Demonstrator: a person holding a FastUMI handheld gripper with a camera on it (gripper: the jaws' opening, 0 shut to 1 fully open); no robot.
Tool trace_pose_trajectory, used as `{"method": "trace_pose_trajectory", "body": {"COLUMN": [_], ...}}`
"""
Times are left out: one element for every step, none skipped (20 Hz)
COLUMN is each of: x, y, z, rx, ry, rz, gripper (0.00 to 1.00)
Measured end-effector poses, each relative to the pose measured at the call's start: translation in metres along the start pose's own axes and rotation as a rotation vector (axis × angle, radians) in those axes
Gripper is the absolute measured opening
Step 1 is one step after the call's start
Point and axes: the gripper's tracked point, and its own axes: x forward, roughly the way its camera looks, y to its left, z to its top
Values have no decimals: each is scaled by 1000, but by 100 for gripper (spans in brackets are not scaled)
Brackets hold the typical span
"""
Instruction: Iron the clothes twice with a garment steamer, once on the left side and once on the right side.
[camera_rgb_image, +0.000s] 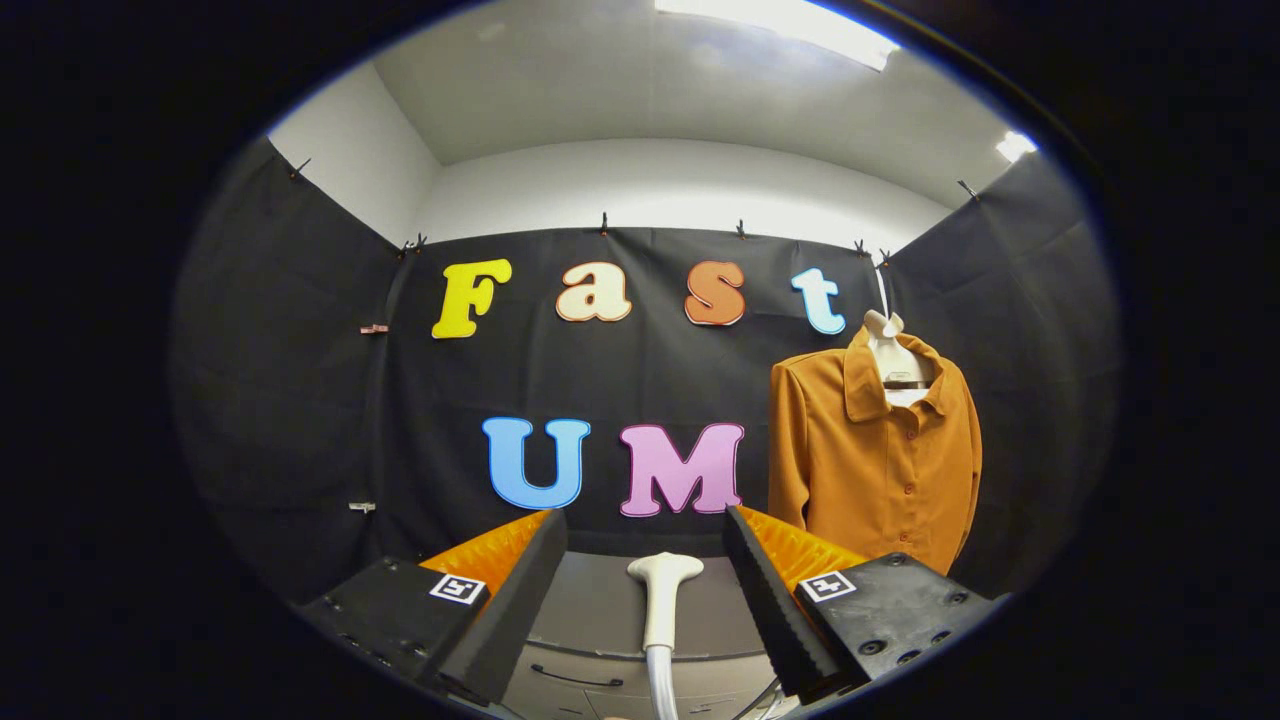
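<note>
Gripper view: the gripper (645, 570) is seen with its jaws spread wide apart.
Fingers: nothing is touched by either black pad (520, 600).
Garment steamer (663, 590): a white head on a pale hose, stood upright between the fingers, clear of both.
Orange shirt (870, 465): hung on a hanger at about 2 o'clock beyond the right finger, against the black cloth wall (300, 400).
Grey surface (600, 610): seen under the steamer.

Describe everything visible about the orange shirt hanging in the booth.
The orange shirt hangs upright on a pale hanger against the black cloth wall, beyond the gripper and off toward its right finger. It looks like smooth woven fabric, with a spread collar, a buttoned front and long sleeves hanging down its sides. Nothing but the hanger touches it; the open fingers flank the white steamer head, well short of it.
</note>
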Motion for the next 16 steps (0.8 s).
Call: {"method": "trace_pose_trajectory", "body": {"x": [0, 0, -1, -1, 0, -1, -1, -1, -1, 0, 0, 0, 1, 2, 2, 2], "y": [-1, -1, -1, -1, -1, -1, -1, -1, -1, -1, 0, 2, 3, 4, 5, 6], "z": [-1, -1, -1, 0, 0, 0, -1, -1, -1, -1, -2, -2, -1, -1, -1, 0], "rx": [1, 3, 4, 4, 3, 0, 0, 1, 2, 2, 1, -1, -3, -5, -5, -4], "ry": [1, 2, 3, 4, 5, 6, 7, 7, 7, 7, 8, 9, 9, 8, 6, 5], "rz": [-2, -2, -3, -4, -5, -7, -8, -9, -11, -11, -12, -12, -13, -13, -14, -15], "gripper": [98, 97, 97, 98, 98, 98, 98, 98, 98, 98, 98, 98, 98, 98, 98, 98]}}
